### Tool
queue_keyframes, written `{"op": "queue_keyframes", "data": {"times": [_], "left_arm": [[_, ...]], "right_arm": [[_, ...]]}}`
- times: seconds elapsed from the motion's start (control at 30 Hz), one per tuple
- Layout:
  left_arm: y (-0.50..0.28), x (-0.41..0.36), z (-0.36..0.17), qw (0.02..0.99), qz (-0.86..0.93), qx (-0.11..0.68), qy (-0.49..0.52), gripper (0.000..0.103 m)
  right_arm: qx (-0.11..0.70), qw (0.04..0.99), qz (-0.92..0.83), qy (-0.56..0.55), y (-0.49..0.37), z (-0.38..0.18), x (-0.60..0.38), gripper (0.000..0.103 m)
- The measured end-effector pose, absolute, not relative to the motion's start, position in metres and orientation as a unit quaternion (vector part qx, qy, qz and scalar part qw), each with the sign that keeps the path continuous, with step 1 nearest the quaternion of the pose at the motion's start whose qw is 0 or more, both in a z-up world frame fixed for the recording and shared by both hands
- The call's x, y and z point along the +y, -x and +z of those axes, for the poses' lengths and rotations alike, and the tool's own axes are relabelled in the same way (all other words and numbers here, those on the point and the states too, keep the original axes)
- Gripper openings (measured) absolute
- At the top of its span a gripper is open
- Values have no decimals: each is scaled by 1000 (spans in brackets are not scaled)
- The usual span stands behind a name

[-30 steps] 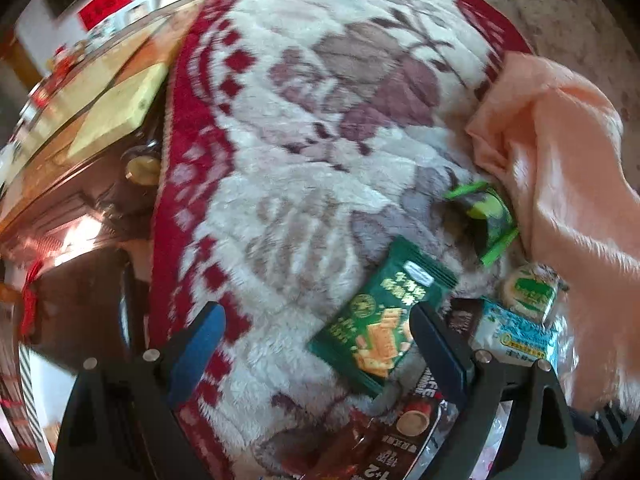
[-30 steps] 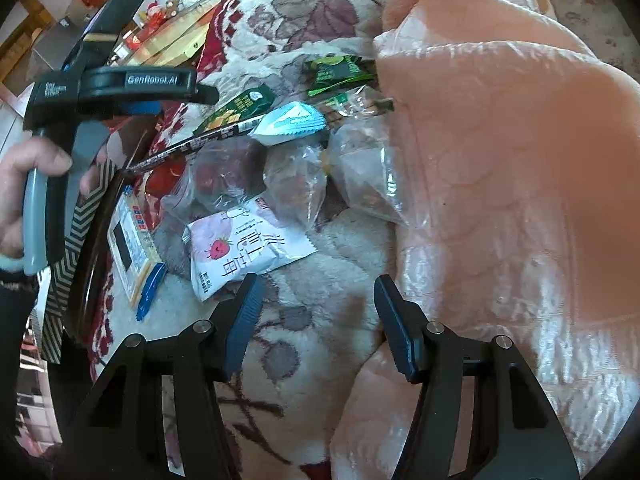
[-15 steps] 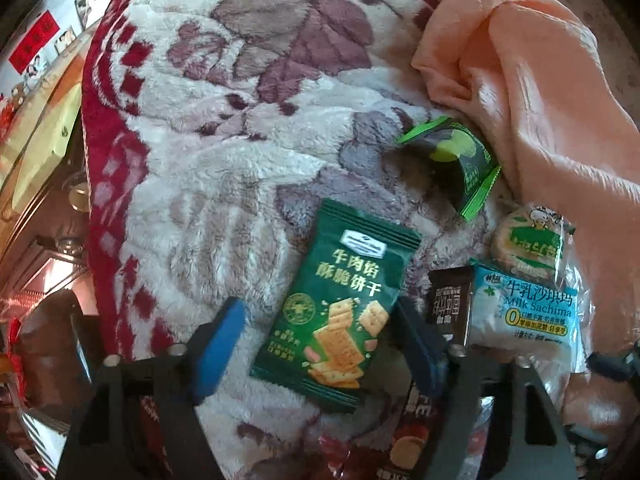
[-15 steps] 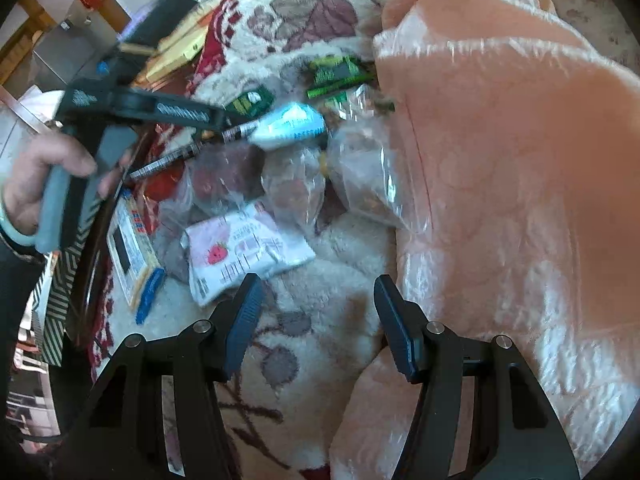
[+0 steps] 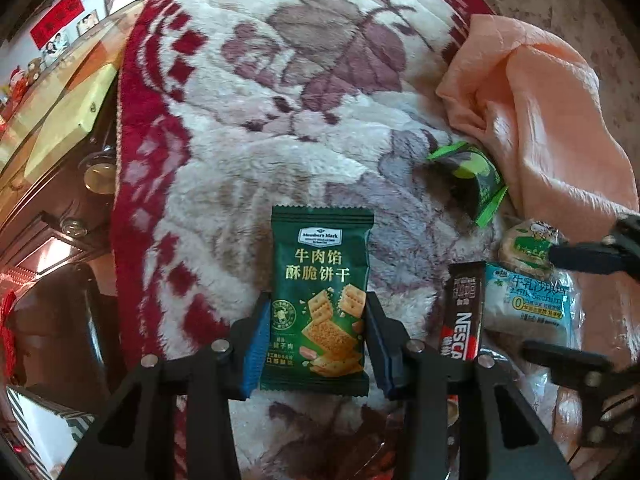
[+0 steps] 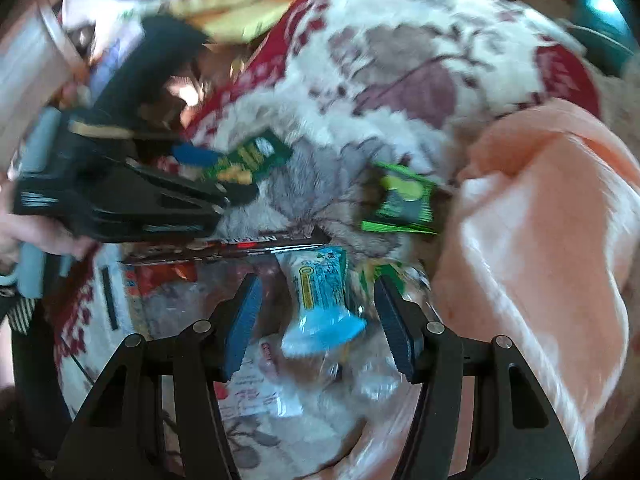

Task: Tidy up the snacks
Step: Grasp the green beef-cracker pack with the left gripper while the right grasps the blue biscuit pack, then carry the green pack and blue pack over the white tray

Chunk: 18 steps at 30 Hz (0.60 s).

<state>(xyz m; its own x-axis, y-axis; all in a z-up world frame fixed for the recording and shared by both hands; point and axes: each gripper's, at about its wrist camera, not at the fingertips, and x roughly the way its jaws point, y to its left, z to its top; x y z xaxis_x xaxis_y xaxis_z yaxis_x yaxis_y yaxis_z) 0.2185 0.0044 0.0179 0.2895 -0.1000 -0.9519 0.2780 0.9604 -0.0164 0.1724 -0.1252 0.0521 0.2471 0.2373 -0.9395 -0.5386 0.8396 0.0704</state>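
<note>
My left gripper is shut on a dark green cracker packet, gripping its lower sides above the blanket; the packet shows blurred in the right wrist view with the left gripper. My right gripper is open, its jaws on either side of a light blue sachima packet; that packet also lies at the right of the left wrist view. A Nescafé stick, a black-and-green packet and a round green-labelled snack lie nearby.
The snacks lie on a fluffy red, white and mauve floral blanket. A peach cloth is bunched at the right. Clear bags and a white strawberry packet lie under the right gripper. Dark wooden furniture stands to the left.
My left gripper closed on the green cracker packet and lifted it. My right gripper swung forward over the snack pile to the light blue packet; its view is blurred by motion.
</note>
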Motion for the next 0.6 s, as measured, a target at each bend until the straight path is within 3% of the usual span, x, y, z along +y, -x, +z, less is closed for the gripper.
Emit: {"op": "queue_keyframes", "data": {"times": [0.03,0.1,0.23,0.6], "left_arm": [[-218,4,17,800,-115,584,-76,46],[-215,7,17,801,-111,584,-73,46],[-210,12,20,809,-102,576,-63,47],[-172,38,77,843,-70,533,-19,47]], "right_arm": [[571,769,254,136,-176,46,-123,57],[575,762,258,152,-177,36,-120,40],[571,765,256,157,-169,36,-122,30],[507,822,245,88,-117,92,-148,28]]}}
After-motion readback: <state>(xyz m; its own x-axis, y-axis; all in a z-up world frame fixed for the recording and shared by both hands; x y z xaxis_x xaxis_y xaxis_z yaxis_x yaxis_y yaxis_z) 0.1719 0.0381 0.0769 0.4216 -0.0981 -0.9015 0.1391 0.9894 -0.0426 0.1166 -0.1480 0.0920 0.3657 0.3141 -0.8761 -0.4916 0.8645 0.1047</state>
